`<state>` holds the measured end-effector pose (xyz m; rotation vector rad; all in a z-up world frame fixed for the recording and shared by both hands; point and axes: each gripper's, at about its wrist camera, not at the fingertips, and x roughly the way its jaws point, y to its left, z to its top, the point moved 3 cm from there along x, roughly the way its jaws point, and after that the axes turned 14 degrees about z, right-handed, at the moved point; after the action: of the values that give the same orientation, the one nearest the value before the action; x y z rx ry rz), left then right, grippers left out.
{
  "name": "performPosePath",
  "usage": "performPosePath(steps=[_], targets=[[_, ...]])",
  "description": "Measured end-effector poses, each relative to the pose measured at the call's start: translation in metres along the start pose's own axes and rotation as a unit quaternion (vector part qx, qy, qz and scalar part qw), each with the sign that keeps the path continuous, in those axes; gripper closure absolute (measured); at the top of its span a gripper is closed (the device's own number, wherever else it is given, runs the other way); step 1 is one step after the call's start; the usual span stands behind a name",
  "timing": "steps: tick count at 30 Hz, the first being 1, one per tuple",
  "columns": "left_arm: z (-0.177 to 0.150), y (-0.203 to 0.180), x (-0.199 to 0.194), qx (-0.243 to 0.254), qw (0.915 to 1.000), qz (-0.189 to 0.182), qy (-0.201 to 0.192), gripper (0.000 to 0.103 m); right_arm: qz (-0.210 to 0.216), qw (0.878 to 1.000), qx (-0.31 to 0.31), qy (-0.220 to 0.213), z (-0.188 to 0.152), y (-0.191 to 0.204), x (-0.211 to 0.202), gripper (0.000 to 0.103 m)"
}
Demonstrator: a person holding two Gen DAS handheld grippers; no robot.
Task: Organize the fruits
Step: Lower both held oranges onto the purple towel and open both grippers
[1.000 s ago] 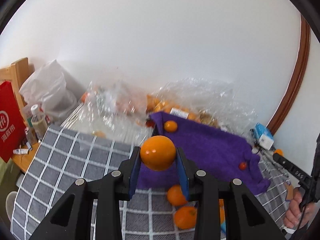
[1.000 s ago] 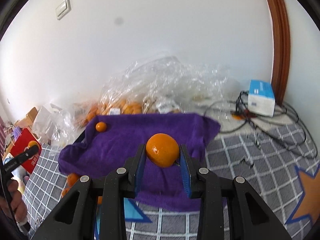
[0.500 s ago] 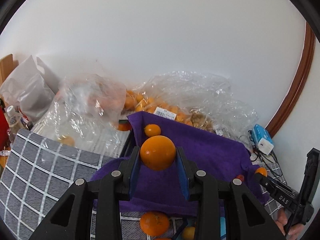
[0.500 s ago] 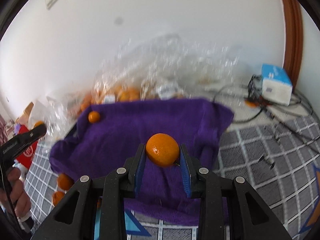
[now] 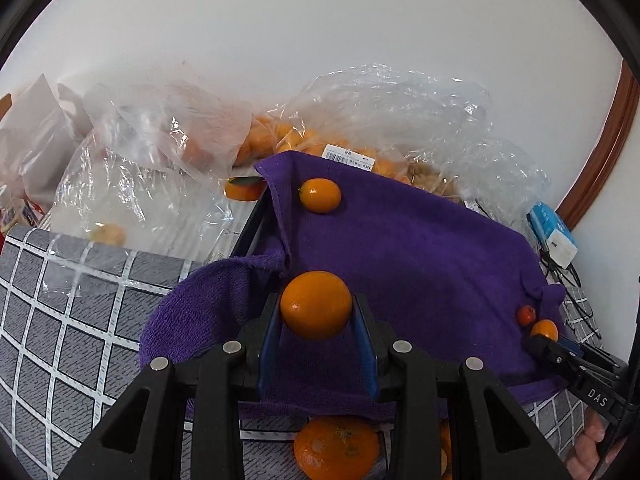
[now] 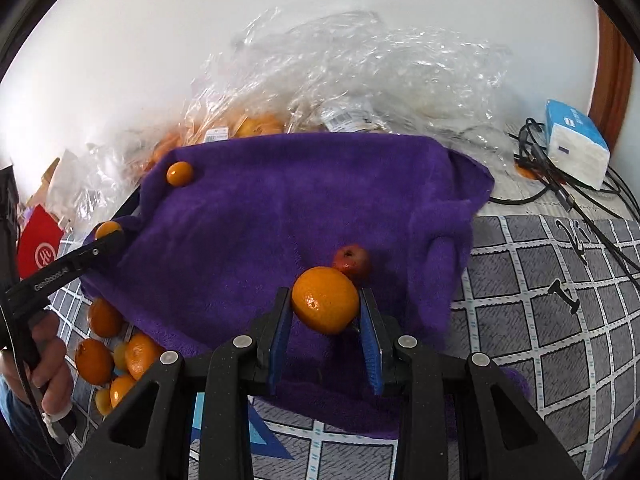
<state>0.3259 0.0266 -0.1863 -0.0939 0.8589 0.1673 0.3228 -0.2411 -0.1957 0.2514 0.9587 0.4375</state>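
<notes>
My left gripper (image 5: 316, 312) is shut on an orange (image 5: 316, 305), held over the near left edge of a purple towel (image 5: 420, 264). My right gripper (image 6: 325, 308) is shut on another orange (image 6: 325, 305), held over the towel's (image 6: 280, 208) near right part. A small orange (image 5: 320, 195) lies at the towel's far left corner; it also shows in the right wrist view (image 6: 180, 173). A small red fruit (image 6: 353, 261) lies on the towel just beyond my right gripper; it also shows in the left wrist view (image 5: 526, 314).
Clear plastic bags of oranges (image 5: 360, 128) line the wall behind the towel. Several loose oranges (image 6: 108, 348) lie on the grey checked cloth (image 6: 560, 300) below the towel's left edge. A blue-white box (image 6: 576, 148) and black cables (image 6: 560, 188) sit at the far right.
Both grippers have moved closer to the purple towel, each still holding its orange. The red fruit has come into the right wrist view.
</notes>
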Motion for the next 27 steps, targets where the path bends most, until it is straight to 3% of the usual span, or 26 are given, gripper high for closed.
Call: performPosePath(steps=[9,13,18,27], targets=[[-0.001,-0.005,0.0,0.021,0.9997,0.009,-0.004,0.07,-0.021,1.0,-0.016,0.014,-0.002,0.003,0.005,0.069],[-0.003,-0.008,0.0,0.032,0.9994,0.014,-0.005,0.07,-0.027,0.999,-0.025,0.001,0.001,0.003,-0.004,0.053],[-0.005,-0.013,-0.001,0.041,0.9991,0.005,0.001,0.07,-0.032,0.999,-0.016,-0.019,0.006,-0.002,-0.017,0.052],[-0.006,-0.02,0.001,0.069,0.9973,0.025,0.005,0.07,-0.027,0.998,-0.002,-0.054,0.008,-0.006,-0.031,0.052]])
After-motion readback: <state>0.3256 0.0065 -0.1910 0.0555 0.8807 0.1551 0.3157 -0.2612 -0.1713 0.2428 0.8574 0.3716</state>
